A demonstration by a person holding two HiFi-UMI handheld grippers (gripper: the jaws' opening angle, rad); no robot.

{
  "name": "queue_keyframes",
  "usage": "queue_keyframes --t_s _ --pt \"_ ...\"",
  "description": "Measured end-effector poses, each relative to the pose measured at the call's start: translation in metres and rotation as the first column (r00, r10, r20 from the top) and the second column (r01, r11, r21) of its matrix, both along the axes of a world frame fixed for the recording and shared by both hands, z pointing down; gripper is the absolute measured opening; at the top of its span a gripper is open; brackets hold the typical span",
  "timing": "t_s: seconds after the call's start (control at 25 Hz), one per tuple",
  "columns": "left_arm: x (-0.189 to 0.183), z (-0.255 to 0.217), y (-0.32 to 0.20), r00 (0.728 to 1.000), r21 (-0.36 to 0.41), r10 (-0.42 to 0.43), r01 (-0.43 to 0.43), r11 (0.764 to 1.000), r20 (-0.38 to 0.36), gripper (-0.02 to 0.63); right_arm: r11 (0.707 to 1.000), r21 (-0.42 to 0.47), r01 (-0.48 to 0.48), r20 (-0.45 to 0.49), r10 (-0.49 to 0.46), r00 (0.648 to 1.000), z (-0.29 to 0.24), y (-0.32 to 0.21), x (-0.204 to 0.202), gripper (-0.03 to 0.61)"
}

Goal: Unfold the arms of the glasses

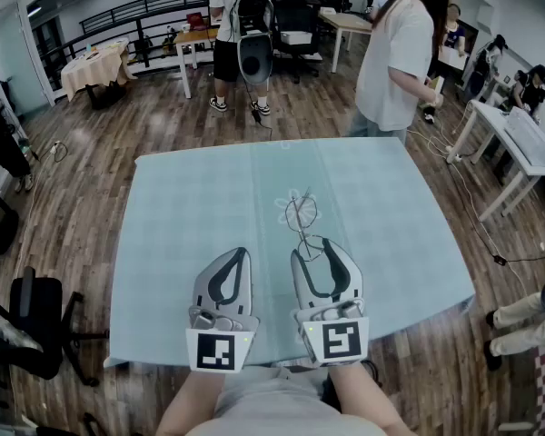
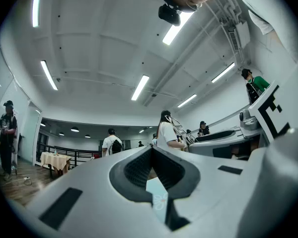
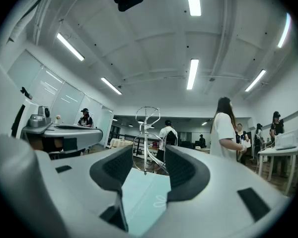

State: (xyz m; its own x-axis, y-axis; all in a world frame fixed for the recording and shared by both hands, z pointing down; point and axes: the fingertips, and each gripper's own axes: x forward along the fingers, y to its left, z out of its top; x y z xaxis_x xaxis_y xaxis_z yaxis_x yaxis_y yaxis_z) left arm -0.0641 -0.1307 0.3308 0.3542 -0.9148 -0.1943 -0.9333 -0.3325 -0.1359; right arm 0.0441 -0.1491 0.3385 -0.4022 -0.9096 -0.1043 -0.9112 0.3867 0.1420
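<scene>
The thin wire-framed round-lens glasses (image 1: 301,213) sit near the middle of the pale blue cloth-covered tabletop (image 1: 182,207). One slender wire reaches back between the tips of the right hand-held gripper (image 1: 314,251). Its jaws stand apart around the wire and do not appear to press on it. The left hand-held gripper (image 1: 239,254) is closed on nothing and lies beside it, apart from the frame.

The main risk is probably the fine wire. Pinched off-centre, it could bend or spring out. With nothing bracing the frame, the light glasses might also skid across the cloth instead of unfolding.
</scene>
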Motion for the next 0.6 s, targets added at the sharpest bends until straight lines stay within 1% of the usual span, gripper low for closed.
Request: queue_keyframes --t_s 0.12,0.2,0.4,0.6 --pt "-0.0001 -0.0001 -0.0020 1.000 -0.009 -0.006 0.006 1.000 -0.028 0.008 1.000 0.008 0.008 0.004 -0.008 1.000 -0.0033 -0.0012 -0.0008 0.210" --pt "-0.0009 -0.0004 -0.0020 1.000 -0.013 -0.009 0.009 1.000 -0.029 0.008 1.000 0.012 0.014 0.003 -0.014 1.000 -0.0046 -0.0008 -0.0024 0.210" --pt "-0.0028 0.0001 -0.0015 1.000 -0.015 -0.009 0.009 1.000 -0.025 0.008 1.000 -0.017 -0.011 -0.010 0.011 1.000 -0.0028 -0.0019 -0.0013 0.210" --pt "-0.0036 0.0005 -0.0014 1.000 -0.015 -0.010 0.010 1.000 -0.026 0.008 1.000 -0.012 0.013 0.003 -0.013 1.000 -0.0022 -0.0012 -0.0052 0.209"
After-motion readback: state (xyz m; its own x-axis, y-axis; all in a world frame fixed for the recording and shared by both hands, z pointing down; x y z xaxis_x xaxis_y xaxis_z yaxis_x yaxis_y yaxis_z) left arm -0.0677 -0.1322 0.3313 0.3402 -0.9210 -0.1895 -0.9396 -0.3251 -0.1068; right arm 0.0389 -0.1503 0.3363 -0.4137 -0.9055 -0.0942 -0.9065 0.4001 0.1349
